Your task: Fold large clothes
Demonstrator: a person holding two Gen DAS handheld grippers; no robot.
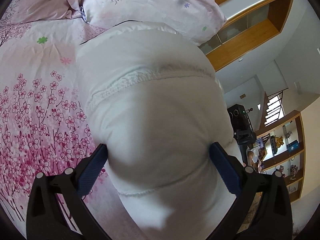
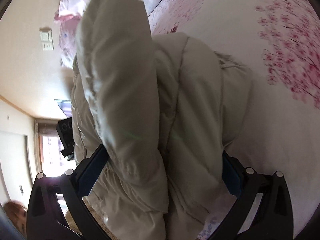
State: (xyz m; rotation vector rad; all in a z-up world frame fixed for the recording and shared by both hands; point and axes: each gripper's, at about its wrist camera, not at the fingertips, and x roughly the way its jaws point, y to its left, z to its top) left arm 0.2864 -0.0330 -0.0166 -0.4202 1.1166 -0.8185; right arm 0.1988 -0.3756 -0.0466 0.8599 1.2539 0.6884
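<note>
Evidently left gripper and right gripper each clench the padded coat.

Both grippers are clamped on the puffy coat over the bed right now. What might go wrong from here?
1. The left gripper squeezes a thick, smooth bulge of the white padded coat near its fingertips; it may slip out.
2. The right gripper pinches several bunched layers of the coat; one could drop and spoil the fold.
3. The pale floral pillow lies close; the coat may land on it.
</note>
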